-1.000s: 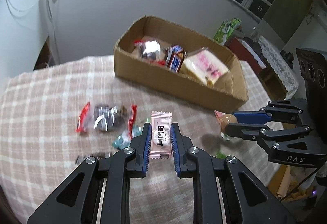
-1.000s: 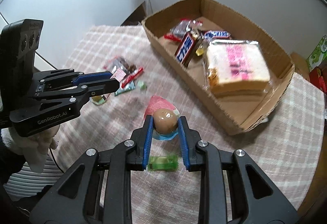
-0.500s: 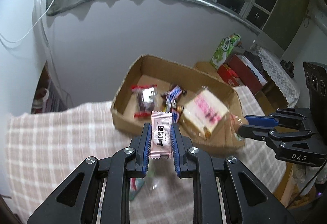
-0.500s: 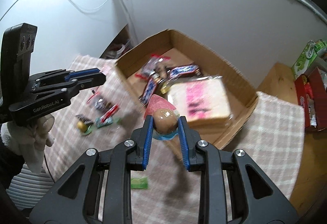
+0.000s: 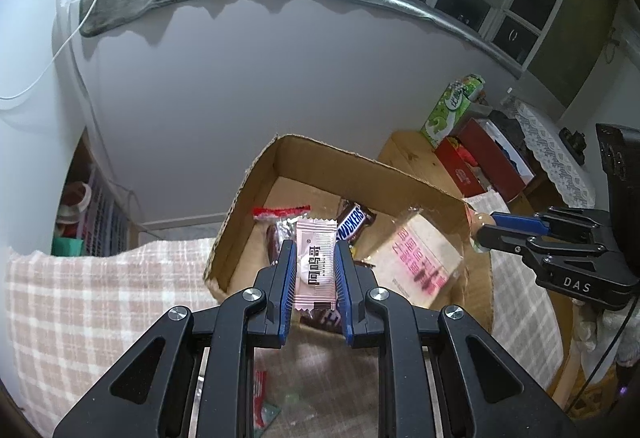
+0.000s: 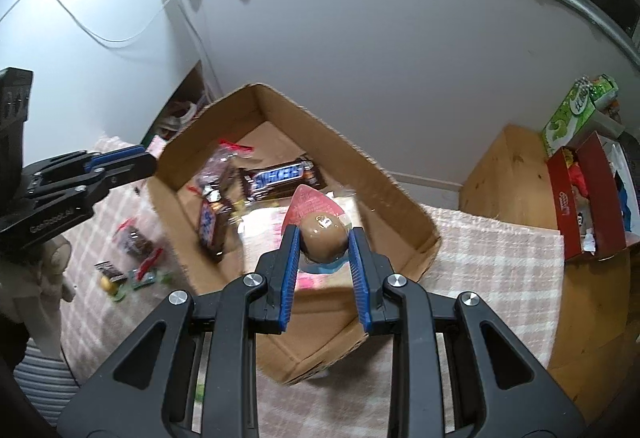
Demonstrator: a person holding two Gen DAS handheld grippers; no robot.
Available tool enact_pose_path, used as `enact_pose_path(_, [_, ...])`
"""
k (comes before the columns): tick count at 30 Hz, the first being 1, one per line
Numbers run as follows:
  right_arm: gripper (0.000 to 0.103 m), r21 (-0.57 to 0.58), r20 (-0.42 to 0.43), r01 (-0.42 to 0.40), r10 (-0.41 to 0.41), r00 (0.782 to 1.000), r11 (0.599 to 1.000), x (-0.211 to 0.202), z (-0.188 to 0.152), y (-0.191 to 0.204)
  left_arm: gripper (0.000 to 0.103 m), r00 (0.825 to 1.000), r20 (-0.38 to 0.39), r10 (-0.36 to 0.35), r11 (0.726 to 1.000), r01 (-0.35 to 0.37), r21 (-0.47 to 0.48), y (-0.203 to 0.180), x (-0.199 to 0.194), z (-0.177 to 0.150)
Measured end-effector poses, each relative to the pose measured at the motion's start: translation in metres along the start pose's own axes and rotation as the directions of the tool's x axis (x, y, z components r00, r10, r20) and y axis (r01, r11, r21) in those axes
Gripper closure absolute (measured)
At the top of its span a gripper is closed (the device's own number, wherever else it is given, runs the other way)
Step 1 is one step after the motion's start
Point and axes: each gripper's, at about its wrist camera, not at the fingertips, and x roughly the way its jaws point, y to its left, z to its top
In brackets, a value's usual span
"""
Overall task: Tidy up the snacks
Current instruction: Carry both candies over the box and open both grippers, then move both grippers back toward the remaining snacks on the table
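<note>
Cardboard box [image 5: 404,174] has now been reached from the worktop: pink candy [image 5: 315,262] is clamped in the left gripper [image 5: 315,278], wrapped egg [image 6: 323,237] in the right gripper [image 6: 325,266], both over it; release is judged next.

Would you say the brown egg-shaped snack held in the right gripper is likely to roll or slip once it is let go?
Probably yes: the egg-shaped snack is rounded, so it could roll inside the cardboard box. Its glossy wrapper suggests a slippery surface. The right gripper pinches only its sides, so it may twist.
</note>
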Motion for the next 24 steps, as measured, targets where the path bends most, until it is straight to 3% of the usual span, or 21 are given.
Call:
enact_pose_path(13, [0.073,-0.001,-0.044,0.048,-0.048,0.998,0.999,0.019,0.004,-0.016,0.085,0.999,-0.052,0.003,1.0,-0.004,-0.006,0.0,0.02,0.002])
enact_pose_path(14, [0.072,-0.003,-0.04,0.053,-0.053,0.998,0.999,0.019,0.004,-0.016,0.079,0.998,-0.057,0.007,1.0,-0.007,-0.004,-0.001,0.021,0.003])
enact_pose_path(17, [0.054,-0.01,-0.038,0.059,-0.059,0.998,0.998,0.019,0.004,-0.014,0.058,0.998,-0.065,0.016,1.0,-0.017,-0.015,-0.001,0.022,0.005])
enact_pose_path(19, [0.038,-0.015,-0.021,0.072,-0.072,0.997,0.997,0.016,0.004,-0.012,0.058,0.998,-0.063,0.016,1.0,-0.017,-0.017,-0.001,0.022,0.005])
enact_pose_path(24, [0.035,-0.015,-0.005,0.073,-0.073,0.997,0.997,0.009,0.004,-0.009,0.058,0.998,-0.062,0.015,1.0,-0.017,-0.024,0.001,0.019,0.004])
